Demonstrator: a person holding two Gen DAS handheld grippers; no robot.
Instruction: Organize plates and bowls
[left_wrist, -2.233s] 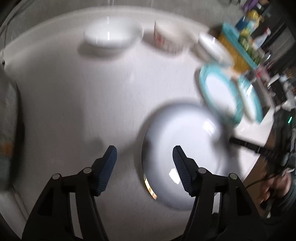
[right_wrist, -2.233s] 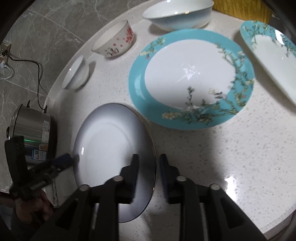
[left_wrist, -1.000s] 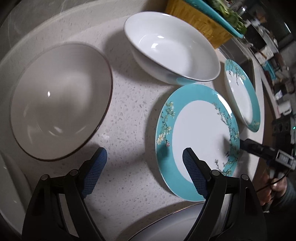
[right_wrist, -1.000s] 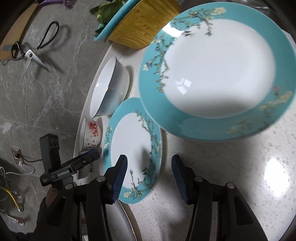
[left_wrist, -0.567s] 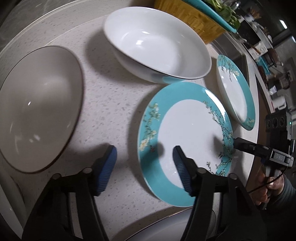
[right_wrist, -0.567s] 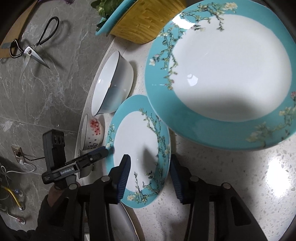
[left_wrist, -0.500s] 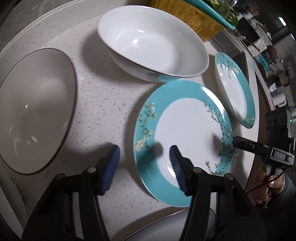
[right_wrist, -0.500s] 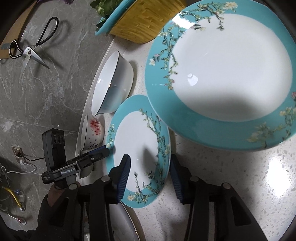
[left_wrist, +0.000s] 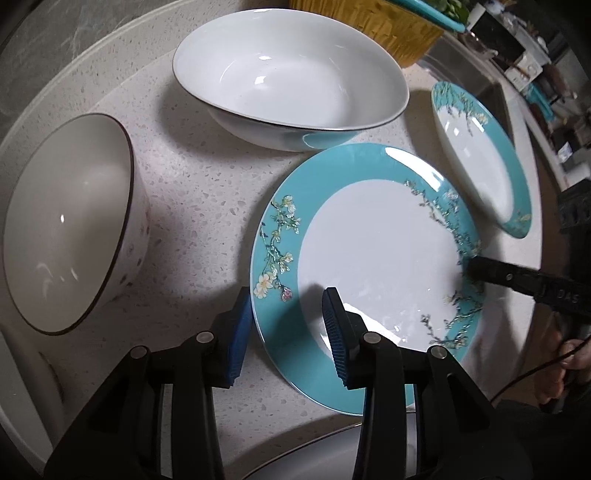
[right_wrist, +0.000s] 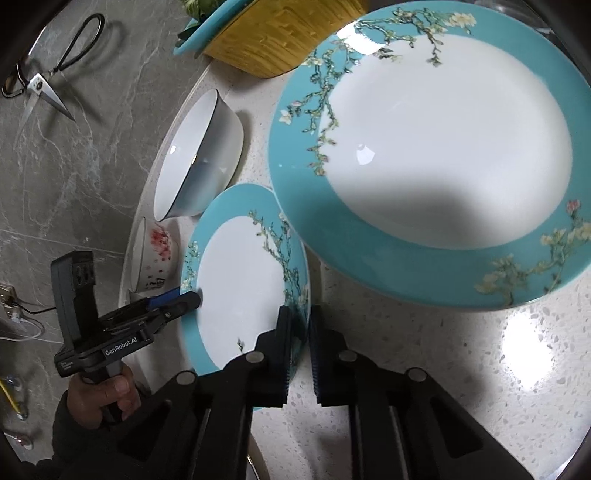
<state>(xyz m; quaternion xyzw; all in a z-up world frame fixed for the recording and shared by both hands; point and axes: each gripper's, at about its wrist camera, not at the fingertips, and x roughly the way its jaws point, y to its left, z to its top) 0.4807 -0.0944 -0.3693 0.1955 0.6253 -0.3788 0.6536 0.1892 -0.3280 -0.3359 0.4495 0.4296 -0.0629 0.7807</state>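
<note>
The speckled counter (left_wrist: 192, 192) was the biggest thing under me, and it was hard stone. Anything I let slip would have landed on it and likely chipped.

The teal plate (left_wrist: 376, 258) I was after lay flat on that counter, between the white bowl and the near edge. I had it from opposite sides. If one side had risen before the other, I judged the plate would have tipped and slid out of the weaker hold.

The second teal plate (right_wrist: 443, 147) sat just beside it, and from my right-hand camera its rim seemed to overlap the rim of mine. A careless lift or sideways drag could have knocked the two together.

The white bowl (left_wrist: 288, 74) stood close behind, and a swing that way risked a clink. The blossom bowl (left_wrist: 66, 221) was off to my left, near enough to catch with my left elbow of metal.

My right claw (right_wrist: 301, 332) had just closed tight on the plate's near rim, only a thin bite on glazed china, so a slip was possible. My left claw (left_wrist: 288, 317) had just been narrowing with the opposite rim between its jaws. I could not tell whether its pads (left_wrist: 240, 332) were yet pressing, and lifting before they were was my smallest but most immediate worry.
</note>
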